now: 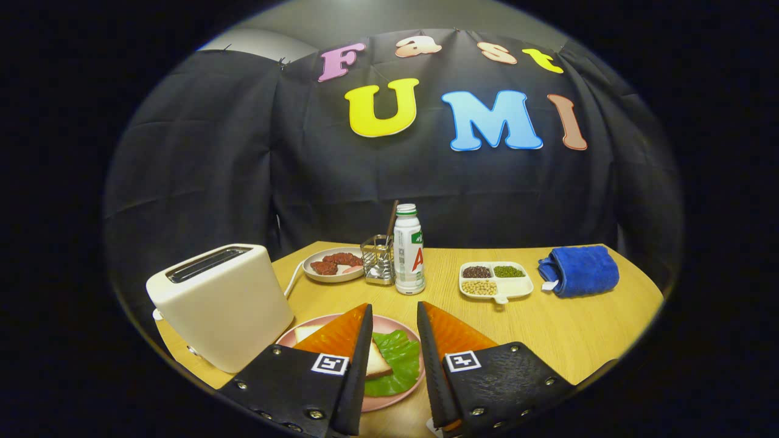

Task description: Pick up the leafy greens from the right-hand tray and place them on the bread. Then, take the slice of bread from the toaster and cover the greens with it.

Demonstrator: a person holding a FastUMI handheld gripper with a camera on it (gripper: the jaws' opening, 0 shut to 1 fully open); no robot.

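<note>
A pink plate (389,396) lies on the wooden table right under my fingers. On it rests a slice of bread (376,365), with a green leaf (397,360) lying over its right side. My gripper (394,311) hovers above the plate, open, with nothing between its fingers; the leaf shows through the gap between them. The cream toaster (222,304) stands just left of the plate, its slot on top; I cannot tell whether a slice sits inside.
Beyond the fingers stand a white bottle (408,249), a metal holder (378,260), a plate of red pieces (333,265), a divided tray of beans (495,280) and a folded blue towel (579,271). The toaster's cord (294,277) trails behind it.
</note>
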